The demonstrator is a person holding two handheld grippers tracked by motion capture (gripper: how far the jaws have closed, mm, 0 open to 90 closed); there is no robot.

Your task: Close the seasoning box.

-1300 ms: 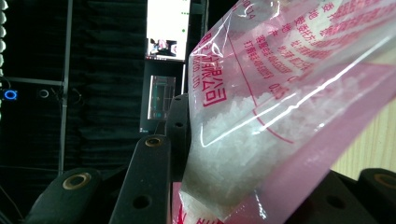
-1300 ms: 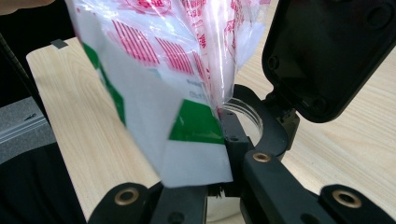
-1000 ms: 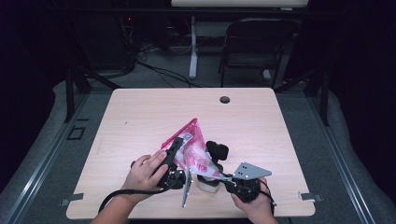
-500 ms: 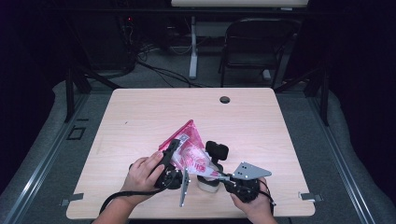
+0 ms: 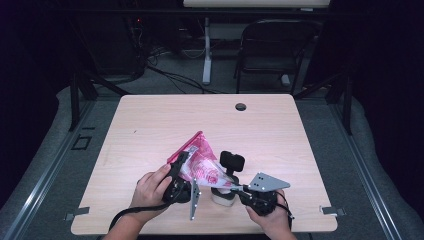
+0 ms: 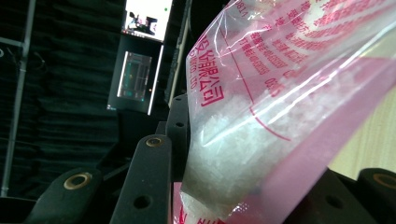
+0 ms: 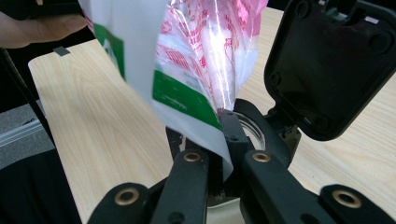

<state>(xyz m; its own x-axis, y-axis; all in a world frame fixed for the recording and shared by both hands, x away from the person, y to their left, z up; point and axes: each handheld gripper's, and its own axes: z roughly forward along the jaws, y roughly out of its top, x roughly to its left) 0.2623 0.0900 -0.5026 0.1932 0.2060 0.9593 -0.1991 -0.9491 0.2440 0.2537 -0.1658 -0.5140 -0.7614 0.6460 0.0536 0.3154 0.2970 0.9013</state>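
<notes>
Holding the bag (image 5: pixel 202 162) from both ends, the two grippers keep it raised and tilted above the near part of the table (image 5: pixel 150 125). The right gripper (image 7: pixel 215 140) has its jaws clamped together on the bag's lower edge, near the green-and-white label. The left gripper (image 5: pixel 181 167) grips the bag's upper, pink side; in the left gripper view the bag (image 6: pixel 289 107) lies against the inner face of one jaw, with white grains settled in its lower corner. Whether both left jaws press on the film cannot be told, as the second jaw is cut off at the frame edge.

Directly beneath the right jaws stands a jar (image 7: pixel 254 133) with its black hinged lid (image 7: pixel 331 65) swung up and open. The jar's body is largely hidden behind the jaws. In the high view the jar (image 5: pixel 223 196) sits between the two hands, with the lid (image 5: pixel 232 161) just beside the bag. A round hole (image 5: pixel 240 106) marks the table's far edge, well apart.
</notes>
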